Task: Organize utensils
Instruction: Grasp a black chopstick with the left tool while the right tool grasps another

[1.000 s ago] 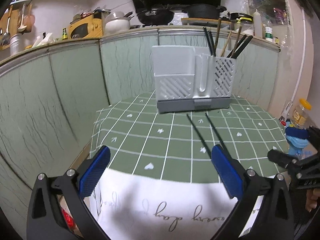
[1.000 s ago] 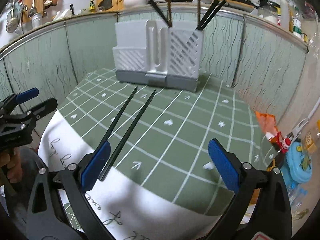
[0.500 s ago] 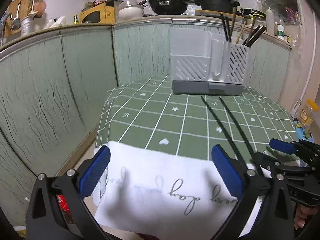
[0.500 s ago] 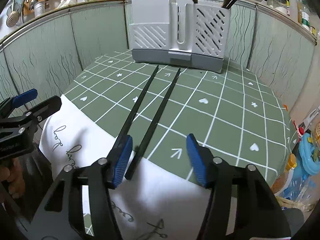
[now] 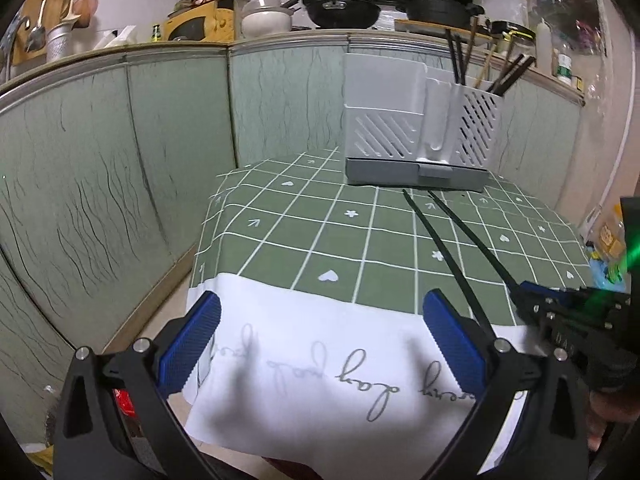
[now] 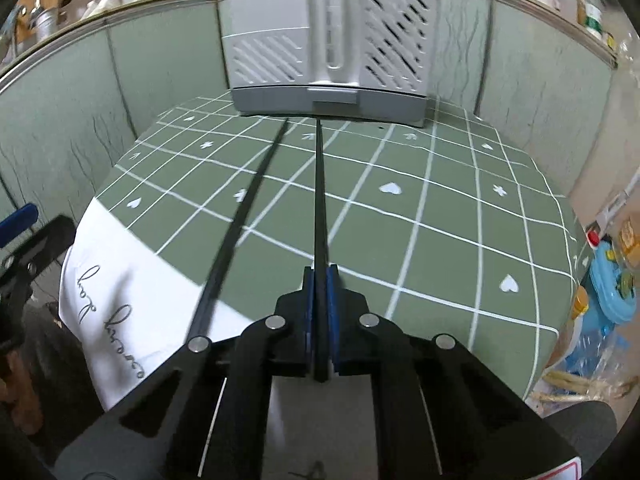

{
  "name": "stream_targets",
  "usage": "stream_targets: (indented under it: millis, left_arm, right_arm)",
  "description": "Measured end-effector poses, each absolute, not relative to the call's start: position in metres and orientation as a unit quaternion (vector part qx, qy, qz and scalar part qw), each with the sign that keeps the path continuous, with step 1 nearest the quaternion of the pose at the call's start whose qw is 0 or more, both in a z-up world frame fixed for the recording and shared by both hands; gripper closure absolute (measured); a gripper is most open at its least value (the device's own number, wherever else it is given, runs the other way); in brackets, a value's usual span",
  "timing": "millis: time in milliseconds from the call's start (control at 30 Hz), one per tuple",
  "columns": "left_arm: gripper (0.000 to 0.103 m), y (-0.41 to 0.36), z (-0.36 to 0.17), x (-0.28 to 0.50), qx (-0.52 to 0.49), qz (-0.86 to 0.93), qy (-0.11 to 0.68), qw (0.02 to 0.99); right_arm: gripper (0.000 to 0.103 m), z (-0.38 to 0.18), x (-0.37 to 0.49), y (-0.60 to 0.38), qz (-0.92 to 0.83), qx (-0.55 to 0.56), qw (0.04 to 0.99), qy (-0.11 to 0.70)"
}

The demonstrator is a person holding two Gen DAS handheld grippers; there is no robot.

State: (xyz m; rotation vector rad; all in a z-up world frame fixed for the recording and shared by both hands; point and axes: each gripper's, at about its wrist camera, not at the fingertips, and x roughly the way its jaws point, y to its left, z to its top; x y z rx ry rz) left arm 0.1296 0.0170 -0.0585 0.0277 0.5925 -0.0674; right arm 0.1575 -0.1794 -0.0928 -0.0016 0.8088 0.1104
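- Left wrist view, lower left to lower centre: your left gripper [image 5: 320,336] stands with its two blue pads wide apart and nothing between them, over the white cloth [image 5: 320,360] with cursive script that hangs over the near table edge.
- Left wrist view, centre: the green checked tablecloth [image 5: 320,232] fills the middle of the frame. Only this view shows the tabletop's left edge and the green wall panels dropping beside it.
- Left wrist view, upper right: the grey utensil holder [image 5: 416,128] stands at the far side of the table. Its slotted right compartment holds several upright chopsticks [image 5: 460,60], about six; the exact count cannot be told. This view alone shows them at full length.
- Left wrist view, right: two black chopsticks lie on the table, running from near the holder's base toward the lower right. The right gripper's closed tip meets the outer one at the right edge of the frame.
- Right wrist view, far left: one blue pad of your left gripper shows at the edge.
- Right wrist view, left of centre: the free chopstick [image 6: 240,220] lies flat, its near end on the white cloth, just beside the clamp.
- Right wrist view, centre: your right gripper [image 6: 320,320] has just been closing, and its pads now pinch the held chopstick [image 6: 320,200] near its near end. Only this view shows that grip; the stick points straight at the holder's base.
- Count: two grippers, two loose chopsticks, one holder, one cloth.
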Motion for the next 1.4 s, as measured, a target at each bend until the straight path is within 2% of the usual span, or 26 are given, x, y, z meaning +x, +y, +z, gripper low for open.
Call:
stream_targets:
  millis: [533,733,933,1000,1067,1400]
  left_arm:
    - [0.005,-0.045,-0.070,0.143,0.035,-0.078,0.307,0.948]
    - [0.026,-0.067,-0.085,0.154,0.026,-0.107,0.339,0.934]
    - [0.062,-0.082,-0.096,0.158,0.051,-0.103,0.349,0.930]
    - [0.082,-0.084,-0.096,0.158,0.059,-0.100,0.344,0.932]
    - [0.093,-0.087,-0.096,0.159,0.070,-0.097,0.343,0.932]
    - [0.095,-0.072,-0.078,0.156,0.058,-0.106,0.340,0.932]
  right_arm:
    - [0.097,-0.078,0.142,-0.245,0.044,0.044,0.919,0.390]
    - [0.097,-0.077,0.135,-0.264,0.035,0.052,0.919,0.390]
    - [0.097,-0.078,0.132,-0.275,0.030,0.061,0.919,0.388]
    - [0.097,-0.078,0.132,-0.275,0.031,0.060,0.919,0.388]
    - [0.097,-0.078,0.132,-0.274,0.033,0.058,0.919,0.389]
    - [0.097,-0.070,0.126,-0.268,0.046,0.054,0.922,0.381]
